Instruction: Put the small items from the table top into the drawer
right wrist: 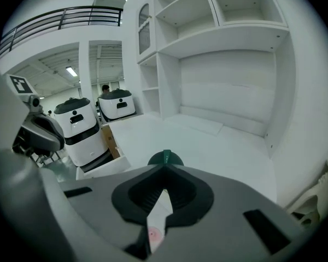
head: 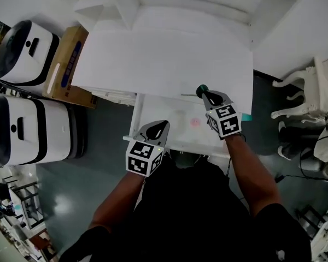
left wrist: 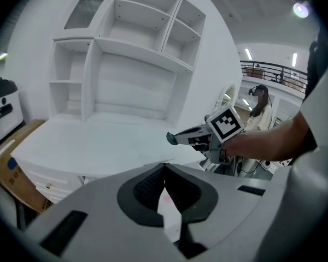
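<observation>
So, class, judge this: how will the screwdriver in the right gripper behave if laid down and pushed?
The screwdriver looks stiff: its thin shaft juts straight out from the right gripper. Its round green handle would probably roll if pushed sideways. It is likely light, since the shut jaws hold it by one end alone.

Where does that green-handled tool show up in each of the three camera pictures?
Head view: the green-handled tool is right of centre, in the right gripper, near the front edge of the white desk top.
Left gripper view: right of centre, poking from the right gripper.
Right gripper view: centre, at the tips of the shut jaws.
Shared landmark: the white desk top.
</observation>
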The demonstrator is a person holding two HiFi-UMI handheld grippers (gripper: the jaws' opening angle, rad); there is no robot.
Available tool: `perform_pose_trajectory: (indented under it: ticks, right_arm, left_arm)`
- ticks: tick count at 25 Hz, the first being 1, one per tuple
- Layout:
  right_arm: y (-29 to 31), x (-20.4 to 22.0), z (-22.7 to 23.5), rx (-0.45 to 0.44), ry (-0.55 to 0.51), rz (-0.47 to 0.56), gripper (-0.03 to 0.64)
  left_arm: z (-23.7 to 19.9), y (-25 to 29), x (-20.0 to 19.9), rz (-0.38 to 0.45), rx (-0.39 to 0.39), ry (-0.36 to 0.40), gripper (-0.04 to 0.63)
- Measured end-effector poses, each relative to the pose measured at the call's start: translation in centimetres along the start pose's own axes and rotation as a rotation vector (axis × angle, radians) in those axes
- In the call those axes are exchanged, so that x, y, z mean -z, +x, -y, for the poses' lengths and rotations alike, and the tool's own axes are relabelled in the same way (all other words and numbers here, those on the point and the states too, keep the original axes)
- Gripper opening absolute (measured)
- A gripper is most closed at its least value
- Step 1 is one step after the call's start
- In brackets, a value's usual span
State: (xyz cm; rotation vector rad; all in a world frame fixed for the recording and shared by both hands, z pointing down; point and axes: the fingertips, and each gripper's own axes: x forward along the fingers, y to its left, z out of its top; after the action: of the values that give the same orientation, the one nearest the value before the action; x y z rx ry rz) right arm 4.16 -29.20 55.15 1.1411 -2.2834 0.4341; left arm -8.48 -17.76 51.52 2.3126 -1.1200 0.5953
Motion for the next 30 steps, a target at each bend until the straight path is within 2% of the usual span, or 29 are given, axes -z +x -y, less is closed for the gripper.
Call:
perform_pose_trajectory:
  ticks: [5, 9, 15, 19, 23, 30]
  right_arm:
    - [-3.4, 0.9, -0.4, -0.003, 0.001, 0.015, 0.029]
    - [-5.3, 3.7, -0.6, 0.006, 0.0, -0.024, 0.029]
    - [-5.1, 10.5, -0.6, 0.016, 0.005, -0.152, 0.029]
    - [-3.7, 15.0, -0.5, 0.008, -0.02, -0.251, 0.029]
    - [-2.2, 18.3, -0.3, -0.002, -0.07, -0.328, 0.029]
    - [0.0, 23.8, 0.9, 0.004, -0.081, -0.464, 0.029]
  left_arm:
    - [1.0, 0.8, 0.5, -0.022, 0.025, 0.01, 0.003]
    - [1.9, 1.6, 0.8, -0.042, 0.045, 0.014, 0.003]
    - [2.5, 2.4, 1.1, -0.063, 0.059, 0.025, 0.003]
    - [3.0, 2.8, 1.4, -0.072, 0.07, 0.005, 0.003]
    - [3.3, 3.0, 1.8, -0.082, 0.071, -0.008, 0.003]
    - [3.1, 3.1, 3.7, -0.144, 0.067, -0.017, 0.003]
